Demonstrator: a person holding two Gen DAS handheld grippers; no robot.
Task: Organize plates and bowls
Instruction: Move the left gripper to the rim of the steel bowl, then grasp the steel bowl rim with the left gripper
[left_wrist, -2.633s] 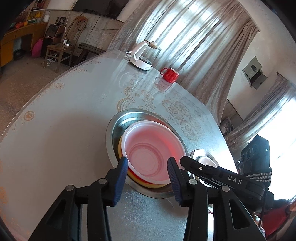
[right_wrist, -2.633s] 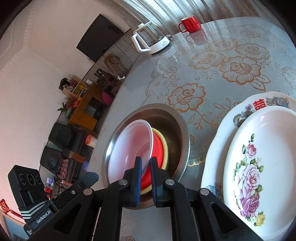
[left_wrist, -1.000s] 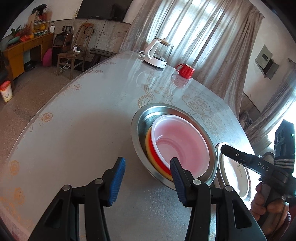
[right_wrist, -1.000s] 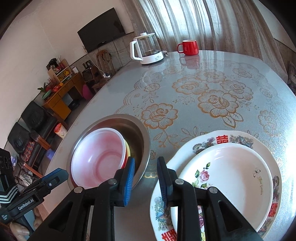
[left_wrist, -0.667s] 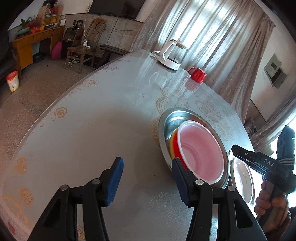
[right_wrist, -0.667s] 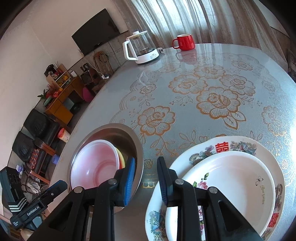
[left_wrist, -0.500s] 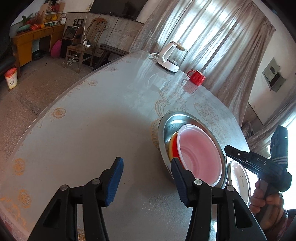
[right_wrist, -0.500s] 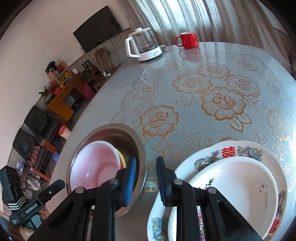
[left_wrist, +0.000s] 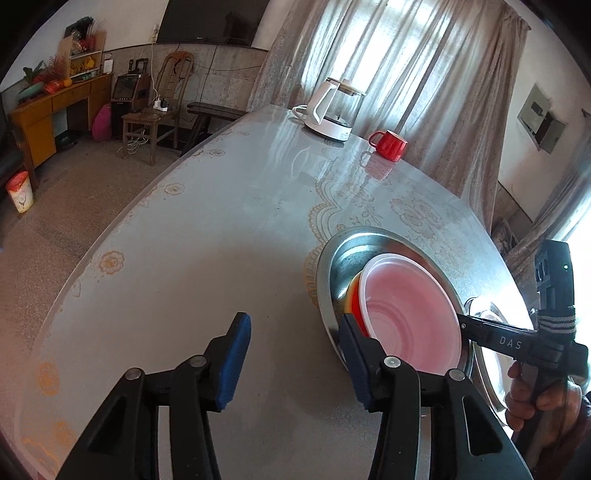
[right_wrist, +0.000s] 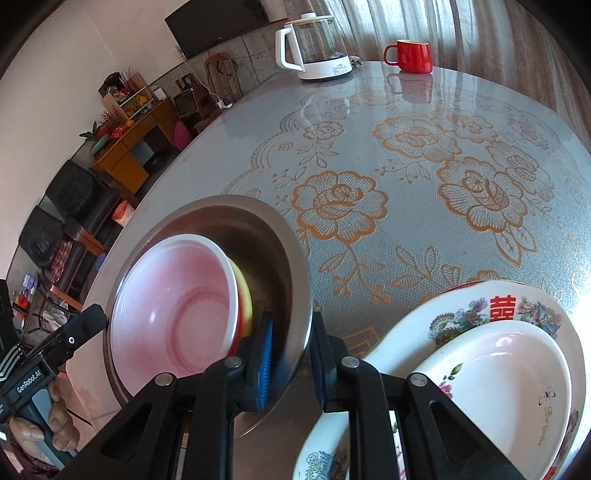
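Observation:
A steel basin (left_wrist: 334, 258) (right_wrist: 291, 254) sits on the round table and holds a white-pink bowl (left_wrist: 410, 310) (right_wrist: 173, 314) nested on a red bowl (left_wrist: 355, 298) and a yellow bowl (right_wrist: 244, 295). My right gripper (right_wrist: 291, 354) is open, its fingers straddling the basin's near rim without gripping. My left gripper (left_wrist: 293, 350) is open and empty, over bare table left of the basin. To the right, a small floral plate (right_wrist: 506, 384) lies on a larger patterned plate (right_wrist: 458, 306).
A glass kettle (right_wrist: 314, 44) (left_wrist: 332, 110) and a red mug (right_wrist: 410, 55) (left_wrist: 389, 146) stand at the table's far side. The table (left_wrist: 207, 236) has a floral cover. A chair and cabinets stand beyond its left edge.
My right gripper let go of the white-pink bowl, opened, and moved down so that its fingers straddle the basin's rim. My left gripper drew back to the left of the basin.

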